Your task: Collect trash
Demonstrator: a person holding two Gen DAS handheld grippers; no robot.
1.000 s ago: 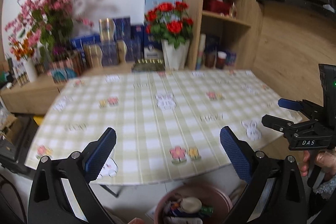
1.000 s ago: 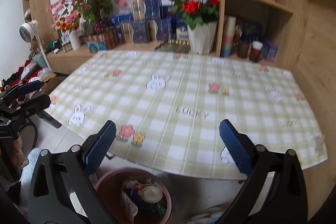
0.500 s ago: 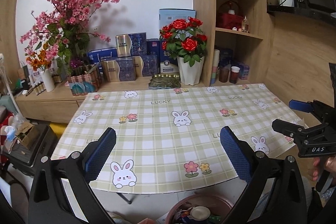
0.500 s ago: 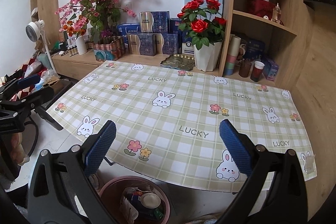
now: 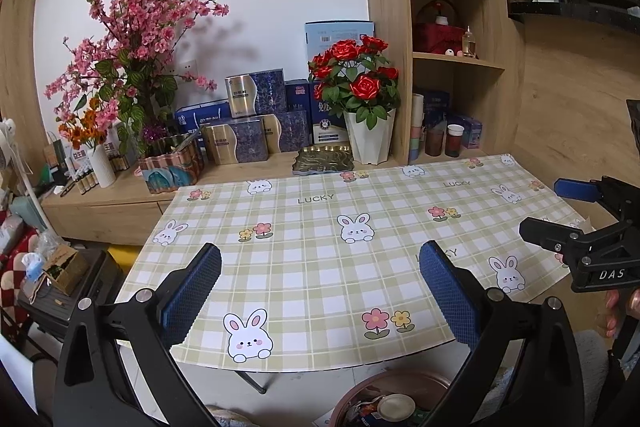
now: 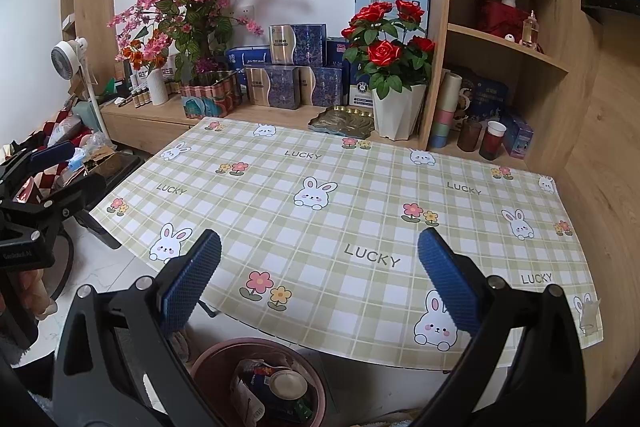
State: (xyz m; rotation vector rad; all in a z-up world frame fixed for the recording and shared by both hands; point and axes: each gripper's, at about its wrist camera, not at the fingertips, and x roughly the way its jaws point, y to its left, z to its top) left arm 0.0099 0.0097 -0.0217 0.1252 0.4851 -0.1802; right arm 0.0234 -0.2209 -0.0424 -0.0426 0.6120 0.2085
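Risk: bin (image 6: 256, 383) sits on floor under near worktop (image 6: 360, 195) edge, partly hidden by it; a careless reach could knock rim or tip bin, spilling trash (image 6: 276, 391).

Trash: crumpled wrappers, round lid, packets heaped inside brownish-pink bin; none visible on worktop.

Left hand-held gripper (image 5: 320, 291): released, holding nothing. Right hand-held gripper (image 6: 320, 287): released, holding nothing. Both hover above near worktop edge.
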